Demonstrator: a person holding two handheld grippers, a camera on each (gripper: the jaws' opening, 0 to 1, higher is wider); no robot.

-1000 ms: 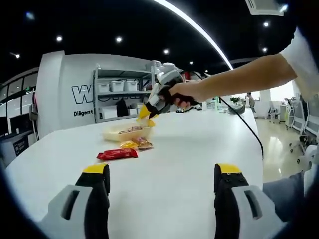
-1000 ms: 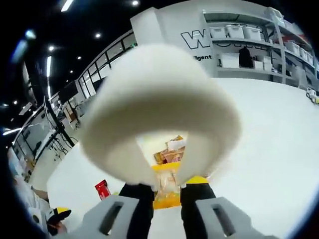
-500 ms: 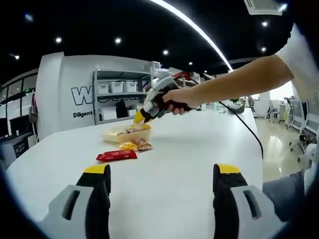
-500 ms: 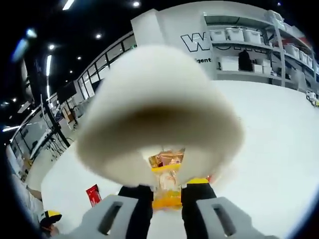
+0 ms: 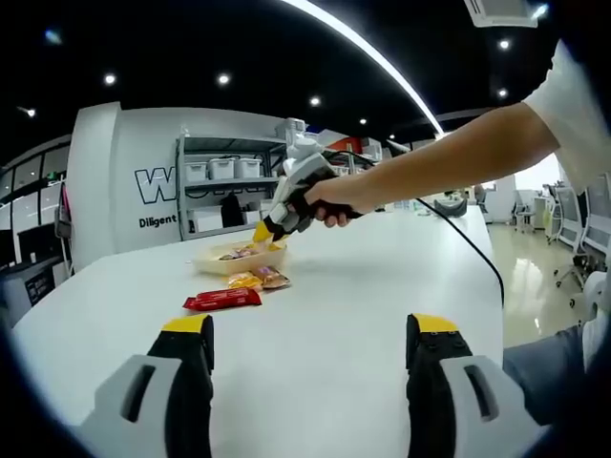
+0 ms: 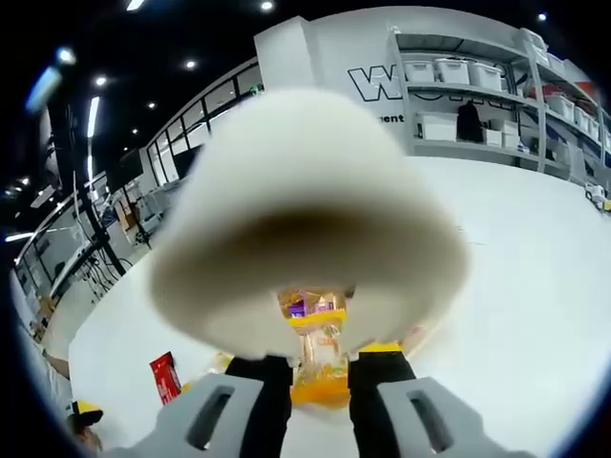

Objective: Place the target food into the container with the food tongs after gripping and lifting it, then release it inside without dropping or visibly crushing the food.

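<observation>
Our right gripper (image 5: 272,227) squeezes the yellow tongs (image 6: 321,382) shut on a snack (image 6: 318,320), right over the tray (image 5: 212,260). The snack hangs straight down toward the tray. Our left gripper (image 5: 310,348) waits wide open, far away.

Large open office under a dark ceiling (image 5: 191,38) dotted with small round spotlights (image 5: 222,80) and crossed by one long bright light strip (image 5: 372,59). Broad white tabletop (image 5: 325,315) in the foreground. Behind it, a white wall panel with dark lettering (image 5: 153,181) and a grey metal shelving rack (image 5: 224,191) carrying white storage bins (image 5: 221,168). Glossy pale floor (image 5: 535,286) far right, glazed partitions (image 6: 177,157) along one side.
</observation>
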